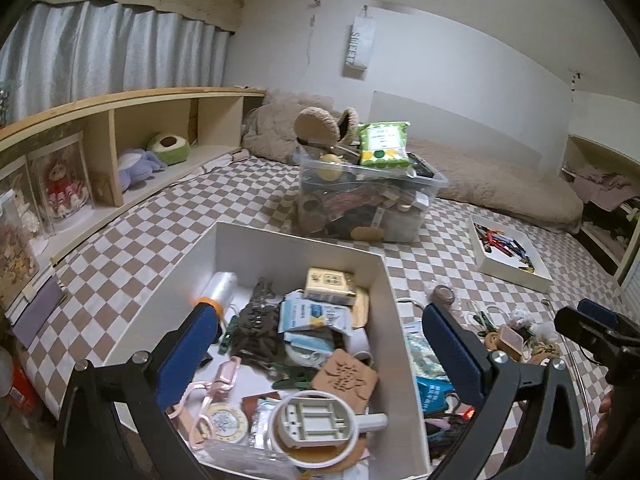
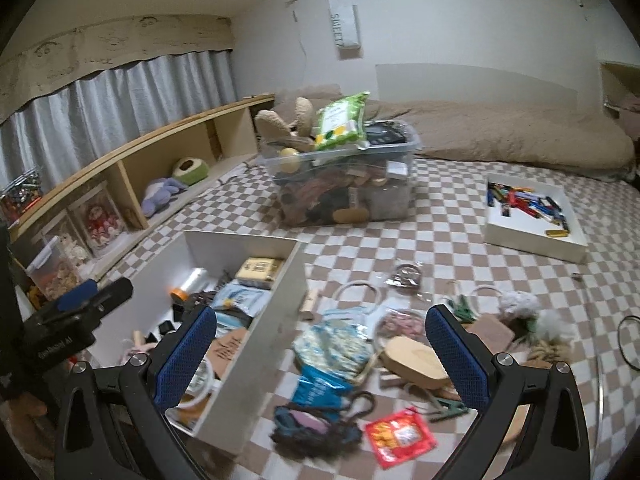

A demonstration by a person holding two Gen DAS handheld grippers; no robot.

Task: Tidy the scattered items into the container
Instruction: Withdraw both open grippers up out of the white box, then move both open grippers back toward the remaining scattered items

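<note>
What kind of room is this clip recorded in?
Most likely a bedroom: a checkered bed surface with a rumpled beige blanket, a low wooden shelf holding plush toys, and a curtained window.

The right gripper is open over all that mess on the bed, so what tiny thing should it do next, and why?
Probably lower the right gripper onto the blue packet and close on it. Its jaws are open and hold nothing, the packet lies loose on the checkered sheet between them, and the white box stands right beside it.

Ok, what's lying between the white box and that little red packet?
In the right wrist view, a blue packet and a dark fuzzy bundle lie between the white box and the red packet.
</note>
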